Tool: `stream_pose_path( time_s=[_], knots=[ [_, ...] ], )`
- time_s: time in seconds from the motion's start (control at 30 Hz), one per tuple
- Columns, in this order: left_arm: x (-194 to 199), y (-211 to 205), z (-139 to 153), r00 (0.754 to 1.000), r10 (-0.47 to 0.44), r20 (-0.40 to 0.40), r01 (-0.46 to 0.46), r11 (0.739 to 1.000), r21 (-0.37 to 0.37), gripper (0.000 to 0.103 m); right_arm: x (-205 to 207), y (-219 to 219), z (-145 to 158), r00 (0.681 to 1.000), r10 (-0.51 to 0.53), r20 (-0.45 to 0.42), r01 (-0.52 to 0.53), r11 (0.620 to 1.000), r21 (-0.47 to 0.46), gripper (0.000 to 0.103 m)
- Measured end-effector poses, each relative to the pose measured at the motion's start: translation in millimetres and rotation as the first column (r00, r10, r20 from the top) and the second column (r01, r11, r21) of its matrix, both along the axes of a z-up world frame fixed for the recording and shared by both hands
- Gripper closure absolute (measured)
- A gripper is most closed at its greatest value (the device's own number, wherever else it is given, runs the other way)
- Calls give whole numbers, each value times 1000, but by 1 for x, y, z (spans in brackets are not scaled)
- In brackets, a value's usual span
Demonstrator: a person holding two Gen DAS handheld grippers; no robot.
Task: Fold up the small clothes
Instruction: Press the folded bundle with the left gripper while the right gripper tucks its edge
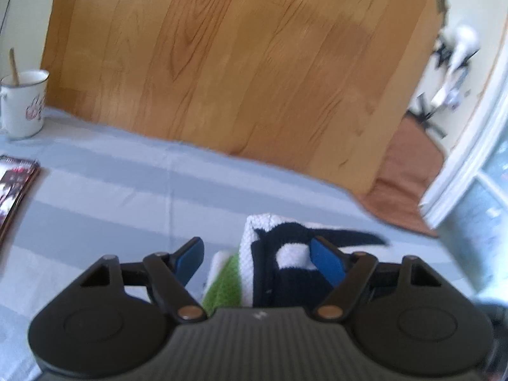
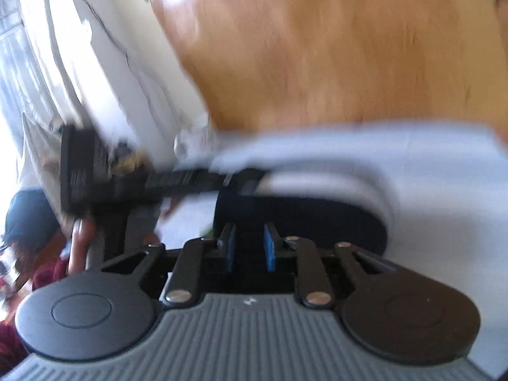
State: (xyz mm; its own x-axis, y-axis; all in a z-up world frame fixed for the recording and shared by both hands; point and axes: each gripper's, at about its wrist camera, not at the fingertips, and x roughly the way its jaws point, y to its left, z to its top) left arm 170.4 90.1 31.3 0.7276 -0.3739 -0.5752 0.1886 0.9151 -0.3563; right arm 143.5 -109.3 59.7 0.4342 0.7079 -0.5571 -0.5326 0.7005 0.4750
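A small folded garment, white knit with navy and bright green parts, lies on the blue-grey striped sheet. My left gripper straddles it with its jaws wide open. The left blue pad stands clear of the cloth and the right pad rests against the navy part. The right wrist view is blurred. There my right gripper has its pads close together on a fold of the dark navy cloth. The black body of the left gripper shows at the left.
A white enamel mug with a wooden utensil stands at the far left, and a magazine lies near it. A wooden panel rises behind the sheet. A window is at the right. A person's fingers and maroon sleeve appear low left.
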Motion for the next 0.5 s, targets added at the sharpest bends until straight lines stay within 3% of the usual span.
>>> stream_pose_path(
  time_s=[0.07,0.13,0.2,0.33,0.5],
  knots=[
    [9,-1,-16,999,9,-53,-8,1000,16,25,-6,23,-28,994,74,-76,-78,996,-48,81],
    [12,3,-26,997,25,-68,-26,1000,-11,20,-14,33,-28,996,86,-4,-86,994,-66,80],
    [11,5,-25,998,30,-63,-31,999,-16,20,-8,23,-17,996,82,-26,-82,997,7,80],
    [4,-1,-27,999,34,-6,-34,999,6,20,1,-14,18,994,-33,100,26,998,65,80],
    [4,0,-29,999,34,3,-34,999,-6,20,46,-32,19,982,-179,62,176,983,59,79]
  ],
)
